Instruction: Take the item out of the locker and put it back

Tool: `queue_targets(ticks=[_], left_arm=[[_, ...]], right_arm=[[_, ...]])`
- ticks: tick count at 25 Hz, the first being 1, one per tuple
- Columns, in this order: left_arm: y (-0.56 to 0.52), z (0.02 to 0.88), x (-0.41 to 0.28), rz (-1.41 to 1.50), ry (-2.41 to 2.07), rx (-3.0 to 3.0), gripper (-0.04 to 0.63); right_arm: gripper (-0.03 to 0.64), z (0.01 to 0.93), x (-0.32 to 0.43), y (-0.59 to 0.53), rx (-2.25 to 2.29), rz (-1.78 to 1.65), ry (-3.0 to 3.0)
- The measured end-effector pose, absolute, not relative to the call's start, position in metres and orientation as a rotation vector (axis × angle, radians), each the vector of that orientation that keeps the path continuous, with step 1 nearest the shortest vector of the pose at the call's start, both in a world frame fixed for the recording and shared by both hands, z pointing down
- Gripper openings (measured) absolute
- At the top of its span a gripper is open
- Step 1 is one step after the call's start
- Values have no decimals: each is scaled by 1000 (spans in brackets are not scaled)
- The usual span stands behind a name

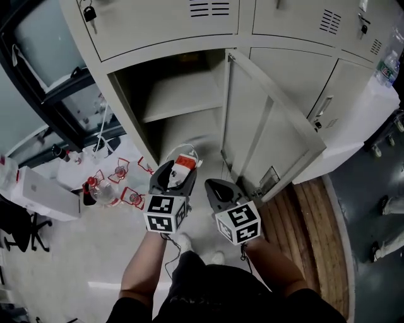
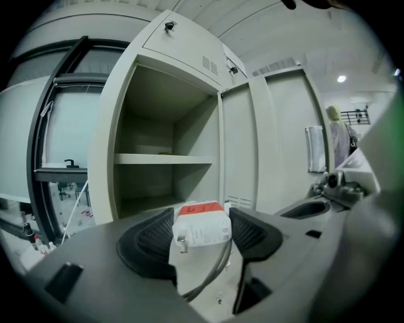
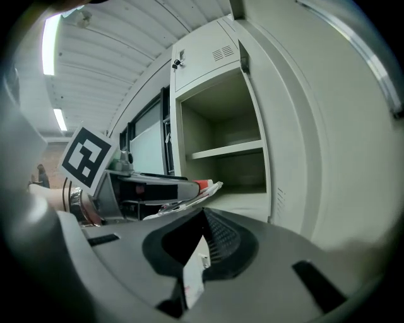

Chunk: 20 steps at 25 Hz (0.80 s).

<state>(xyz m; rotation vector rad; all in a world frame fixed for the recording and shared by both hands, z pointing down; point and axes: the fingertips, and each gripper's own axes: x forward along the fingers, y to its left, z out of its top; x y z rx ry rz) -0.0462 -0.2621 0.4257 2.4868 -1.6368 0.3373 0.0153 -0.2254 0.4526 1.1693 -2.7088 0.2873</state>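
A white power adapter [image 2: 202,228] with a red top is clamped between the pads of my left gripper [image 2: 201,218], and its grey cable [image 2: 218,268] loops down between the jaws. In the head view the adapter [image 1: 185,163] and left gripper [image 1: 180,167] hang in front of the open locker [image 1: 183,94], outside its lower compartment. The locker's shelf [image 2: 164,159] and the space under it look bare. My right gripper [image 1: 218,186] is just right of the left one, near the open door [image 1: 271,126]. Its jaws [image 3: 205,217] are shut with nothing between them.
The locker door swings out to the right, close to my right gripper. A white box [image 1: 38,192] and several red-and-clear items [image 1: 113,183] lie on the floor at the left. A wooden floor strip [image 1: 322,240] runs at the right. A padlock [image 1: 90,14] hangs on the upper locker.
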Motion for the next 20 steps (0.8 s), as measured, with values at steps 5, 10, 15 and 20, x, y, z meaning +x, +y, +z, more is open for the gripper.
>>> queue_targets(ticks=[5, 10, 15, 20], left_arm=[[-287, 429, -47, 337, -1639, 2497, 275], [-314, 436, -44, 379, -1611, 2530, 275], [-345, 443, -42, 385, -1576, 2545, 275], [-370, 456, -43, 411, -1547, 2543, 275]], right_arm=[[0, 458, 14, -236, 1188, 292, -2686], [0, 464, 9, -253, 1223, 318, -2659], [0, 466, 6, -274, 1252, 331, -2635], [0, 470, 6, -288, 1270, 342, -2617]])
